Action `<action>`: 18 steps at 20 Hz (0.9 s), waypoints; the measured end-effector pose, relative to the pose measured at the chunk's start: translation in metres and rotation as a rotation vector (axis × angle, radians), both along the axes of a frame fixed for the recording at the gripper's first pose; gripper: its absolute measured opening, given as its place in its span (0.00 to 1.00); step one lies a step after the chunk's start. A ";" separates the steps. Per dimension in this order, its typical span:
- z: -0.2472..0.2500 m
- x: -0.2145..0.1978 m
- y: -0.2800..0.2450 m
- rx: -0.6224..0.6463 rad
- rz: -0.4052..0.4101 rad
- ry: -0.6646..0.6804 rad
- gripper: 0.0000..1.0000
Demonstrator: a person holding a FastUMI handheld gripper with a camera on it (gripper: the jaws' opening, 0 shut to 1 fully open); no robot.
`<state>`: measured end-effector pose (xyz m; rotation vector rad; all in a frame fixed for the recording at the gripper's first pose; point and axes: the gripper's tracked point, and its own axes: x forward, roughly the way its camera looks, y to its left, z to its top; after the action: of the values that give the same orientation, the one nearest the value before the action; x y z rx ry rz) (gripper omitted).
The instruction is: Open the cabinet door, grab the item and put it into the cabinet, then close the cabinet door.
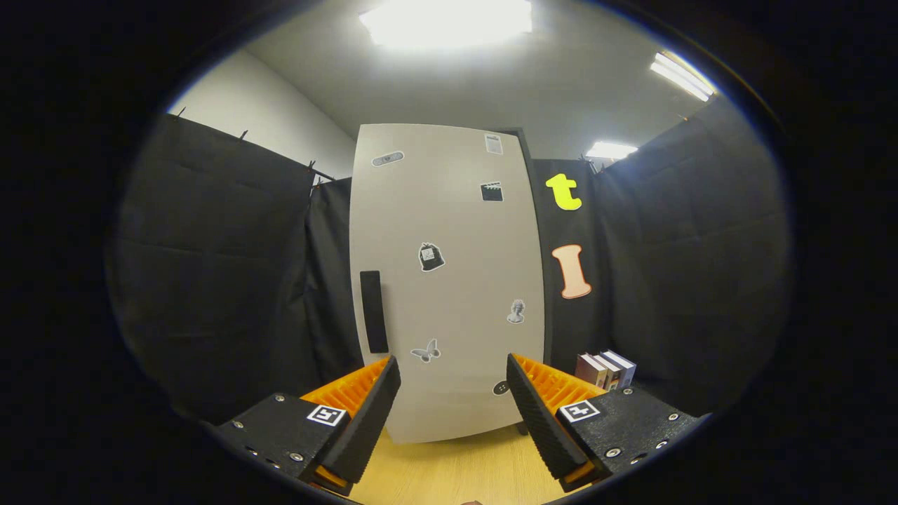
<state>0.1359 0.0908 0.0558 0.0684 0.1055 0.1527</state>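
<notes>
The black-and-orange two-finger tongs (pixel 452 379) stand wide apart with nothing between the fingers; each ribbed black pad (pixel 368 414) faces inward across an open gap, and each finger carries a small square black-and-white marker on its black base. Below and between the fingers lies the light wooden bench (pixel 456 470), its pale grain showing in the gap.

Just ahead of the tongs stands the tall pale grey cabinet (pixel 449 280), upright on the bench, its flat door shut and facing the fingers. A narrow black vertical handle (pixel 374 312) sits near the door's left edge, above and a little beyond the left finger's tip. Small black-and-white stickers are scattered over the door, among them a butterfly (pixel 426 351) just above the gap between the fingers and a round one close to the right finger's tip.

Beyond the right finger, to the right of the cabinet, a short row of upright books (pixel 605 369) stands on the bench against the booth's black cloth wall (pixel 210 280). Overhead, bright ceiling lights (pixel 449 21) glare above the cabinet.
</notes>
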 end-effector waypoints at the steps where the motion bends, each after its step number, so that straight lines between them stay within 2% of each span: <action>1: -0.002 -0.004 -0.001 -0.008 -0.004 0.004 0.94; 10: -0.032 -0.052 0.019 -0.036 0.012 0.070 0.94; 18: -0.036 -0.060 0.026 -0.047 -0.003 0.079 0.95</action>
<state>0.0757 0.1170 0.0197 0.0273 0.1882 0.1445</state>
